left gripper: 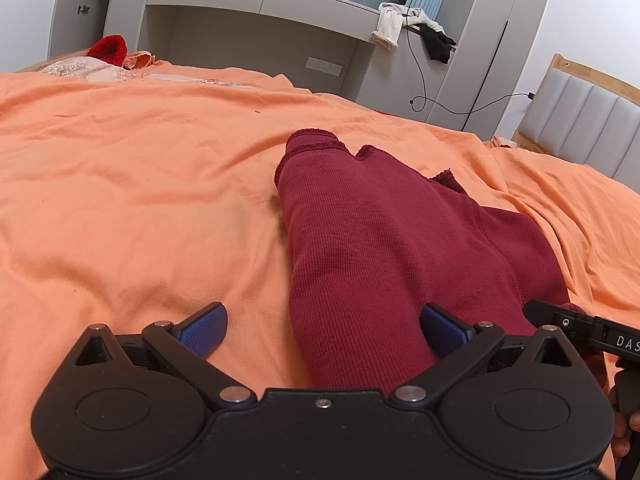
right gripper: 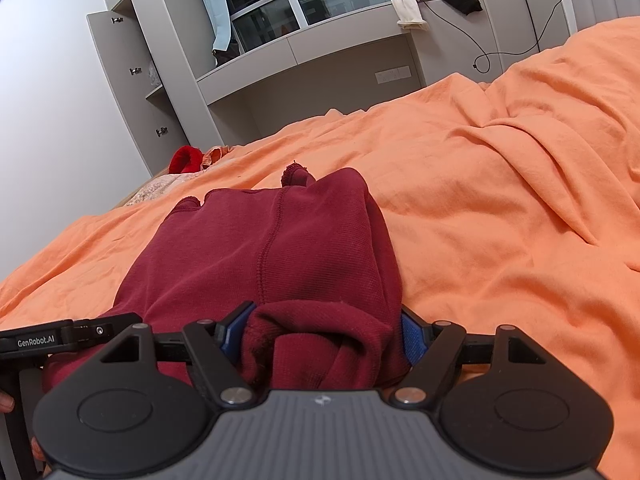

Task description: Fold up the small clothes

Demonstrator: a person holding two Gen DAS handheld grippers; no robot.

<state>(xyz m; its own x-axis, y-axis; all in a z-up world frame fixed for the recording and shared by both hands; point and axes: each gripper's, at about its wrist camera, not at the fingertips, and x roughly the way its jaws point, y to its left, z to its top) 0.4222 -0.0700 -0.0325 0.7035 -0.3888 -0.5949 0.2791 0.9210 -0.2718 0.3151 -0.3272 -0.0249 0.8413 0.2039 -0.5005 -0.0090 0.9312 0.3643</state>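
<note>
Bedroom, bed under a rumpled orange cotton sheet [left gripper: 120, 184]. A dark red knitted small garment [left gripper: 380, 240] lies flat on it, partly folded. Left gripper [left gripper: 324, 332] gapes wide, straddling the near hem; right gripper [right gripper: 324, 332] wide, bunched hem between its pads. Next, probably: pinch both corners, fold forward.

A rumpled orange bed sheet [left gripper: 120, 168] carries a dark red garment [left gripper: 380, 240] lying flat.
</note>
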